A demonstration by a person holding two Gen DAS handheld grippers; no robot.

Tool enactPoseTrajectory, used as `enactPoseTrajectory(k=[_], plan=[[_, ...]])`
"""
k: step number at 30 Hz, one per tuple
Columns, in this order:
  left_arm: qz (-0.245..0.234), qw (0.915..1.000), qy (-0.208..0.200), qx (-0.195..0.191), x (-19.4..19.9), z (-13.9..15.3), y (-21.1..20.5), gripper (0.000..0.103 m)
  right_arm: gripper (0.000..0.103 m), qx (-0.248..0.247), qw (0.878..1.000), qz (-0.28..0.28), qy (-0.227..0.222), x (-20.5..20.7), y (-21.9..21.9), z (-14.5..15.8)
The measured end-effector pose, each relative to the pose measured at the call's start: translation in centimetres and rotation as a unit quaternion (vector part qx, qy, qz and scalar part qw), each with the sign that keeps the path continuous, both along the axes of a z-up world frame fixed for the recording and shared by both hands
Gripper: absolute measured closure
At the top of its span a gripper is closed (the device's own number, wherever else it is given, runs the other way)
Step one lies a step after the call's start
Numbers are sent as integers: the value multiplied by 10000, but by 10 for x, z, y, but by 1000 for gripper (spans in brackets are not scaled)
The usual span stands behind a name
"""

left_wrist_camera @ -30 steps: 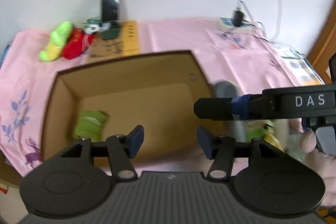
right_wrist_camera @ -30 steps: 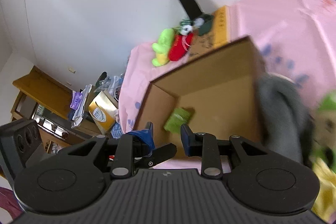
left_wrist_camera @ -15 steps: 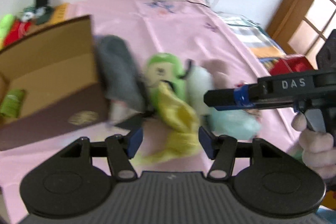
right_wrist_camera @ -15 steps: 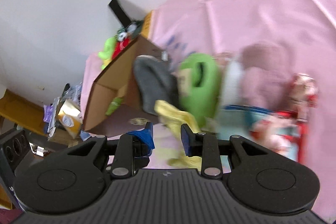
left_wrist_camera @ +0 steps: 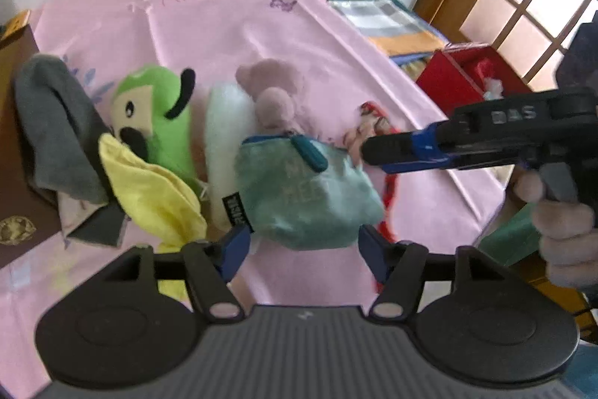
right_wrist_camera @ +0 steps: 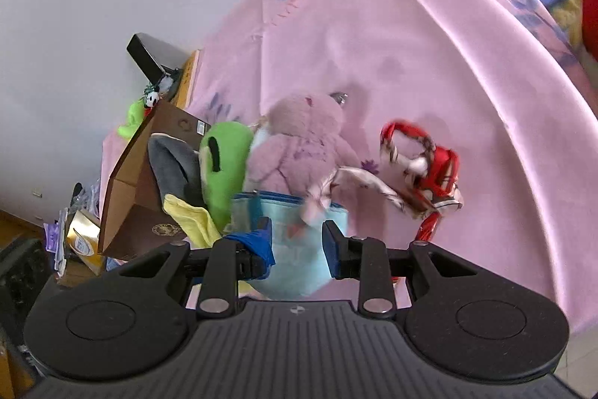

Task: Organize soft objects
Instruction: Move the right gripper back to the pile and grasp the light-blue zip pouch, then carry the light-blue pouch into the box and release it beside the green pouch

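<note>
Swinging away from box [right_wrist_camera: 127, 189]: both grippers, onto teal pouch [left_wrist_camera: 306, 197].
Left gripper [left_wrist_camera: 302, 247]: spread wide.
Right gripper [right_wrist_camera: 297, 243]: parted.
Beside pouch: pink plush [left_wrist_camera: 274, 92], yellow cloth [left_wrist_camera: 153, 197].

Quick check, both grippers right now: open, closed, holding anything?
Left gripper: open, empty, jaws either side of the teal pouch.
Right gripper: open, empty, poised over the same pouch.

The right gripper [left_wrist_camera: 368, 152] carries the raised letters "DAS" on its black body; faint lettering on the teal pouch [left_wrist_camera: 306, 197] and its black side tag seems unreadable
</note>
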State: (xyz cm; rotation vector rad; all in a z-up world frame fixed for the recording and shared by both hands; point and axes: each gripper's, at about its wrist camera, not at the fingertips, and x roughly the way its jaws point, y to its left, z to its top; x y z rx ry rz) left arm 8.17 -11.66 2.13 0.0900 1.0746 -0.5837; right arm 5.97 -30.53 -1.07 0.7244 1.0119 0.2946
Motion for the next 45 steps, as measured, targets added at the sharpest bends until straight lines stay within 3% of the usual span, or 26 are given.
enactPoseTrajectory(k=[4, 14, 20, 24, 36, 45], plan=[[67, 9997, 198, 119, 9, -15, -5, 36, 89, -88, 9999, -4, 63, 2, -4, -5], [67, 9994, 275, -203, 20, -17, -7, 32, 89, 546, 9970, 108, 546, 11, -5, -30], [-15, 9996, 218, -200, 19, -17, -12, 55, 92, 553, 9972, 315, 402, 9, 1, -19], [-178, 9993, 249, -218, 16, -17, -12, 61, 92, 549, 9968, 488, 320, 6, 8, -12], [-377, 9981, 38, -488, -7, 13, 6, 61, 92, 587, 9876, 1444, 204, 11, 53, 14], [239, 9972, -463, -539, -23, 50, 60, 61, 91, 1151, 9693, 2165, -160, 41, 106, 35]])
